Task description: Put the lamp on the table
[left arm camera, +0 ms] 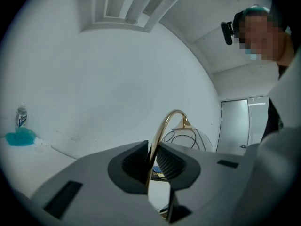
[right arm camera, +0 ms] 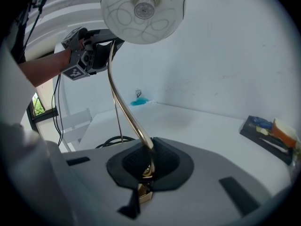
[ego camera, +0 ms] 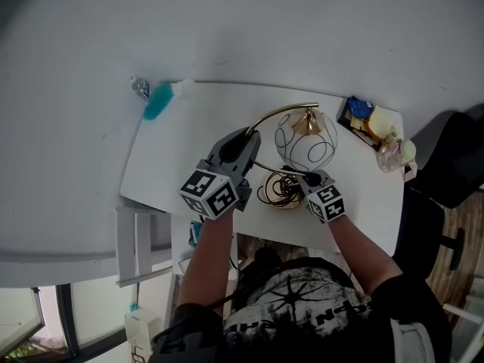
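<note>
The lamp has a curved gold stem (ego camera: 271,116), a white globe shade (ego camera: 305,144) with black line pattern, and a black cord (ego camera: 281,190) coiled at its base, over the near part of the white table (ego camera: 170,157). My left gripper (ego camera: 249,144) is shut on the upper stem (left arm camera: 157,140); the shade (left arm camera: 190,138) shows beyond it. My right gripper (ego camera: 310,178) is shut on the lower stem (right arm camera: 123,109), with the shade (right arm camera: 142,11) overhead. Whether the base touches the table is hidden.
A blue cloth (ego camera: 157,101) and a small bottle (ego camera: 141,88) lie at the table's far left corner. A dark tray (ego camera: 366,119) of small items sits at the far right. A black chair (ego camera: 454,165) stands right of the table, a white rack (ego camera: 140,240) left.
</note>
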Tool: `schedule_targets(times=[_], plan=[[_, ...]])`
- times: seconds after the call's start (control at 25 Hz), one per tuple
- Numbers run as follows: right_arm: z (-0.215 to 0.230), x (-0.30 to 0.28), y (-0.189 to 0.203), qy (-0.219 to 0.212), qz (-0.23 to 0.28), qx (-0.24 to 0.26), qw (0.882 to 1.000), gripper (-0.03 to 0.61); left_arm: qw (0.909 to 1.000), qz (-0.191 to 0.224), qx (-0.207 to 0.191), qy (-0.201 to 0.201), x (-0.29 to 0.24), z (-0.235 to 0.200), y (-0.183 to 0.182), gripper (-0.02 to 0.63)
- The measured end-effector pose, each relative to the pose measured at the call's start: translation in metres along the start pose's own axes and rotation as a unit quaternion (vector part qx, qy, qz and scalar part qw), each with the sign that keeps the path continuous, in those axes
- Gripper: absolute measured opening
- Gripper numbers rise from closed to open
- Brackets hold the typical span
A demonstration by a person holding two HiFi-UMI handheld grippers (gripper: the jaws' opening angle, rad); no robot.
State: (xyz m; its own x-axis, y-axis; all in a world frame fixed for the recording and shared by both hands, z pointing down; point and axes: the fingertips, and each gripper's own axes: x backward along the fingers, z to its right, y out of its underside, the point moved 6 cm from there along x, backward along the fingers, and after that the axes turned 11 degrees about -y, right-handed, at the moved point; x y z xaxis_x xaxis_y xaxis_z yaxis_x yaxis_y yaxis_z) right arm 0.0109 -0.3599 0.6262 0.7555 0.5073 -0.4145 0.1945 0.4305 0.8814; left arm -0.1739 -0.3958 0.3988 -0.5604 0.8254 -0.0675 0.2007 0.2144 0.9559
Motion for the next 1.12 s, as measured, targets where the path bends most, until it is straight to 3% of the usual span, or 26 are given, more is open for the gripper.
schedule_targets(times=[0.56, 0.8, 1.12], plan=[[0.002, 0.008, 0.004, 0.011, -0.017, -0.005, 1.000, 0.023, 0.9999, 0.004, -0.014, -0.003, 0.007, 0.016, 0.002, 0.060], [0.006, 0.016, 0.005, 0.010, -0.013, -0.013, 1.000, 0.087, 0.9998, 0.006, -0.016, -0.009, 0.009, 0.017, 0.003, 0.060], [0.003, 0.027, 0.002, 0.000, -0.009, -0.005, 1.000, 0.095, 0.9996, 0.010, -0.015, -0.020, 0.015, 0.022, 0.005, 0.060]])
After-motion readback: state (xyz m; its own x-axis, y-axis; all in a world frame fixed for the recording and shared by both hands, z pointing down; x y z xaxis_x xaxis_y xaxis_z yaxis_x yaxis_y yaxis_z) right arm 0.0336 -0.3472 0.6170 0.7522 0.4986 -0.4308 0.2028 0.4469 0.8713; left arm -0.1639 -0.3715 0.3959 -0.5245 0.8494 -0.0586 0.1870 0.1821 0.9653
